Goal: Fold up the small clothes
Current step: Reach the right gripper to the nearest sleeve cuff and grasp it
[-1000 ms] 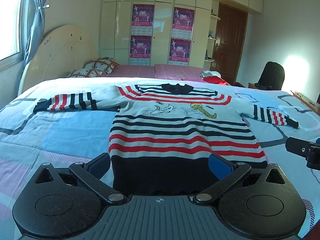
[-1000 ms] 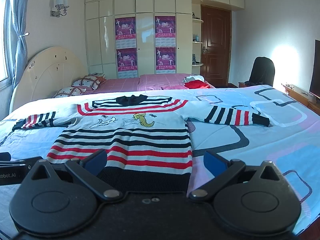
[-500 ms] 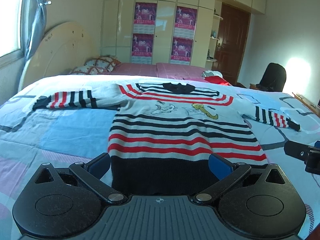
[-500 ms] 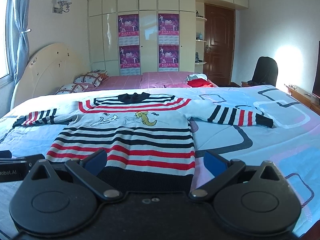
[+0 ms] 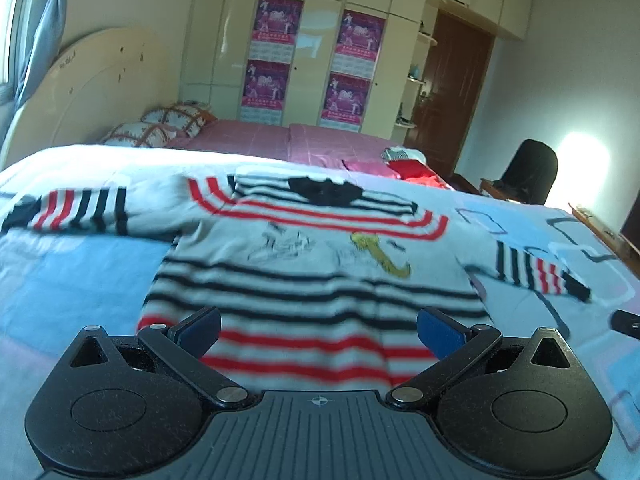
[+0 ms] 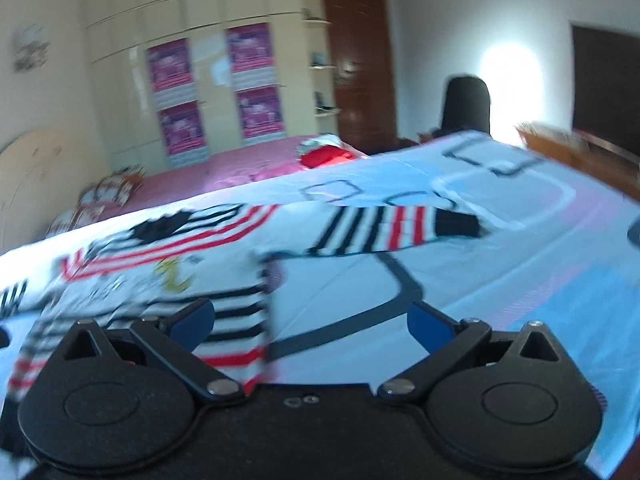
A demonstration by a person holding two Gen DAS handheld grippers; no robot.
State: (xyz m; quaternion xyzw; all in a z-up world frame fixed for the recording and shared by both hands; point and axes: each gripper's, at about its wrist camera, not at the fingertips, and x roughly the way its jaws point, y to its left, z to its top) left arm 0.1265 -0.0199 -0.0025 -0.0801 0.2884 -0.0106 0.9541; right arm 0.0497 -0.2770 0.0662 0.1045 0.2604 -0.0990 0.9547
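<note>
A small sweater (image 5: 312,264) with red, black and white stripes lies flat on the bed, both sleeves spread out. My left gripper (image 5: 318,330) is open and empty, low over its lower body. My right gripper (image 6: 310,322) is open and empty, over the sweater's right edge (image 6: 236,320). The right sleeve (image 6: 396,228) stretches out ahead of it. The left sleeve (image 5: 68,208) lies at the far left. The hem is hidden under both grippers. The right wrist view is blurred.
The bed has a light blue patterned sheet (image 5: 76,276) with a cream headboard (image 5: 80,92) at the left. A pink bed (image 5: 280,140) with pillows and red clothes (image 5: 412,168) lies behind. A black chair (image 5: 528,172) and a wooden ledge (image 6: 576,156) are at the right.
Both grippers have moved forward over the sweater, so the dark hem has dropped out of view. The right gripper has also swung to the right and tilted. Both stay open.
</note>
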